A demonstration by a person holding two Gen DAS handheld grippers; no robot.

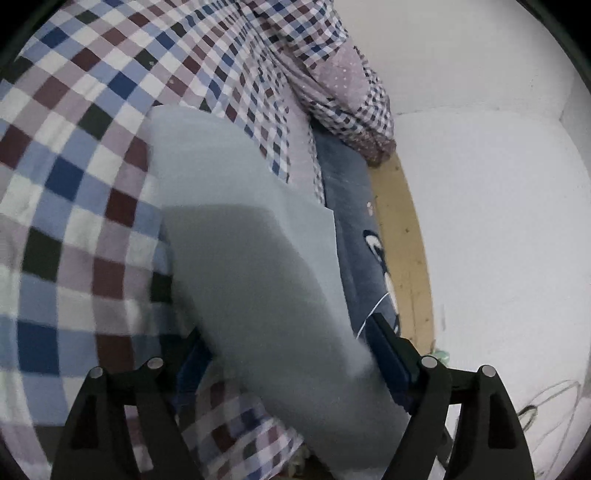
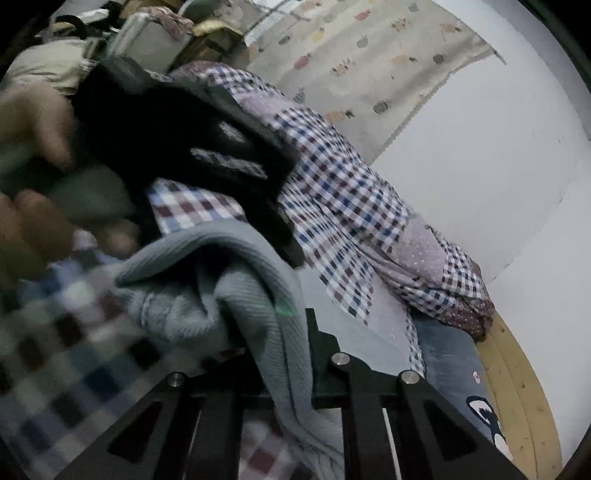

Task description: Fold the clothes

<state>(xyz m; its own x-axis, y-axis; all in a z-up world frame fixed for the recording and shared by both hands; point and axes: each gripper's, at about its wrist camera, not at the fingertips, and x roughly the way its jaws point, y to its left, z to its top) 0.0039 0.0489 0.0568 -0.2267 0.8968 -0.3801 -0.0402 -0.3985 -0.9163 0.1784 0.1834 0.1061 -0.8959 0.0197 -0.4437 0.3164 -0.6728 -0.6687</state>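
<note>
A pale grey-blue knit garment (image 1: 251,258) hangs between both grippers above a checked bedcover (image 1: 74,184). In the left wrist view the left gripper (image 1: 291,354) has its blue-padded fingers (image 1: 388,354) wide apart with the cloth draped between them; whether they pinch it I cannot tell. In the right wrist view the right gripper (image 2: 273,350) is shut on a bunched fold of the same garment (image 2: 229,288). The left gripper's black body (image 2: 192,155) and the hand (image 2: 33,177) holding it show just beyond the cloth.
The checked quilt (image 2: 351,192) is heaped toward the white wall (image 2: 480,147). A blue sheet (image 1: 347,206) with a cartoon print and the wooden bed edge (image 1: 402,229) run along the right. Cables (image 1: 546,402) lie on the floor. Clutter (image 2: 147,33) is piled at the far left.
</note>
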